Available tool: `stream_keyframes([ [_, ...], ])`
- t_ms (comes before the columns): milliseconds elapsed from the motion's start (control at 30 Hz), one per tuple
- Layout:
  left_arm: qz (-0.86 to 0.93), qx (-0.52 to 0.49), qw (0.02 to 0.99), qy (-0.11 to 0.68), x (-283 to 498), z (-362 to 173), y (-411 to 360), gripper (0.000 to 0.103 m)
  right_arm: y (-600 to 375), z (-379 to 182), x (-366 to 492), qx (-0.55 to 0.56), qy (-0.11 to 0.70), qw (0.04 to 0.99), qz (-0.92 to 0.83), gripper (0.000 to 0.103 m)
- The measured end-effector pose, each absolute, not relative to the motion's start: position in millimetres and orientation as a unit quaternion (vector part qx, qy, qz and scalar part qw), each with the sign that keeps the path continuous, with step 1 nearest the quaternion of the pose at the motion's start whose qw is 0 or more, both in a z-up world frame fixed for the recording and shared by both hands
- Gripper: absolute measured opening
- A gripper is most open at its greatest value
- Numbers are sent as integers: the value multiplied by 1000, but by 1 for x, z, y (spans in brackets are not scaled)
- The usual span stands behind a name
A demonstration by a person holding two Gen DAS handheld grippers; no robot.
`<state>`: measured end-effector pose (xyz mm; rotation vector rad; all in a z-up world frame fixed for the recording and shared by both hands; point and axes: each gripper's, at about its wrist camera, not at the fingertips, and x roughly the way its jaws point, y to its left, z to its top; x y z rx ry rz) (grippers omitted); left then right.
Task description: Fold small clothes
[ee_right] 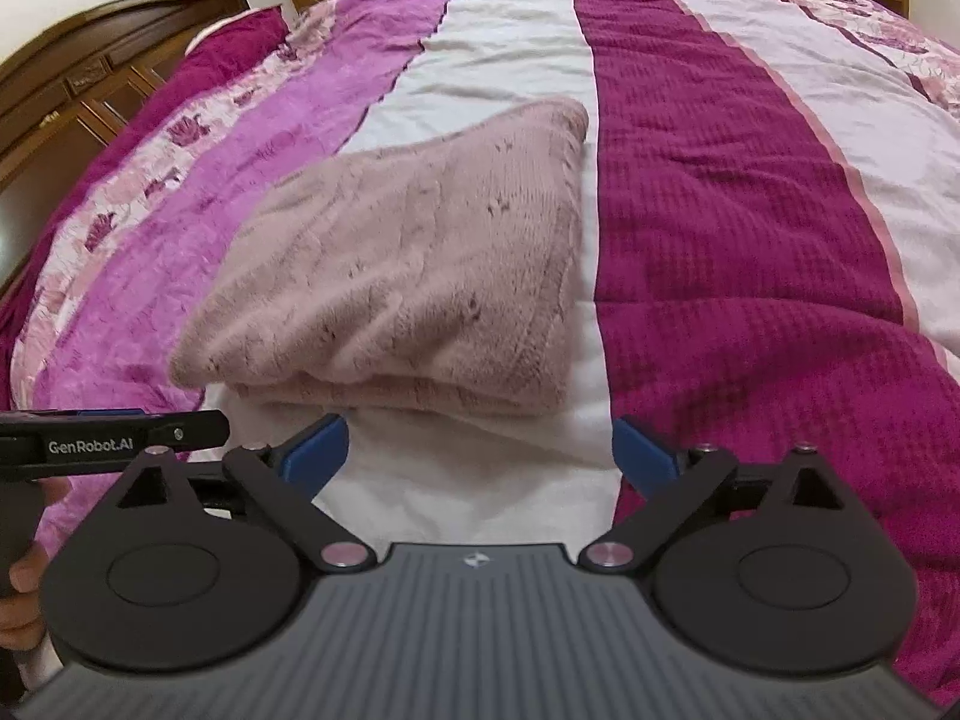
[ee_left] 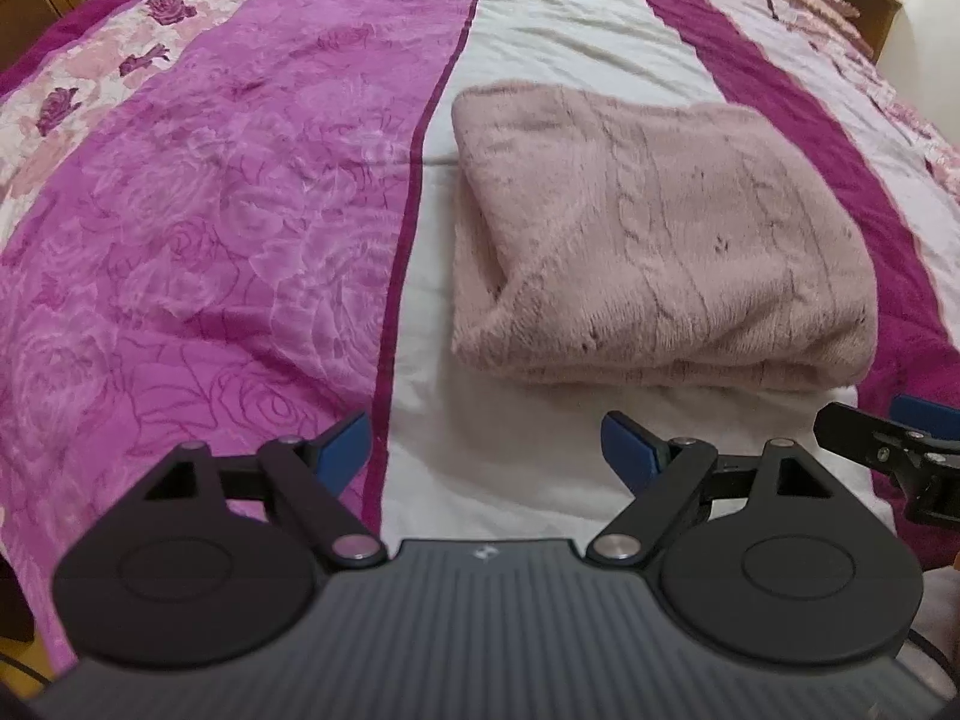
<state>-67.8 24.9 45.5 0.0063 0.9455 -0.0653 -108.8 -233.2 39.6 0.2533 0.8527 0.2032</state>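
Listing from left to right, as seen over my two tongs.

Item, far left: dark wooden furniture (ee_right: 72,90) beyond the bed's edge, carved panels showing in the right wrist view.

Item: the bedspread (ee_left: 198,228), striped lengthwise. In order across it run a pale band with rose print, a light magenta band with embossed roses, a thin dark line, a white band, a deep magenta band and another pale printed band at the far right.

Item: my left gripper (ee_left: 486,450), released, its blue-padded fingers (ee_left: 345,441) spread wide and holding nothing. It hangs above the seam between the light magenta and the white bands. Its side arm, marked GenRobot.AI, shows at the left edge of the right wrist view.

Item: the folded pink garment (ee_left: 654,246), fluffy, with a knitted cable pattern, lying flat on the white band in several stacked layers. Its thick folded edge faces me. In the left wrist view it sits ahead of my left tongs and a little to their right, apart from both fingertips. In the right wrist view the same garment (ee_right: 408,282) sits ahead and to the left, its near right corner close above the gap between the fingers, not touching them.

Item: my right gripper (ee_right: 480,456), likewise released, blue fingers (ee_right: 645,456) wide apart and empty, over the white band beside the deep magenta one. Its tip shows at the right edge of the left wrist view.

Item, far right: a wooden headboard (ee_left: 864,6) past the pale band.
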Motion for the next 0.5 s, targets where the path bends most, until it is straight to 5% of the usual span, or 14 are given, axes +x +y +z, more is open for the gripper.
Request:
stream_keyframes([
  [500,-17,13,881,473,-65,34,15,85,-231,23,-104,123,442,884,89,99],
])
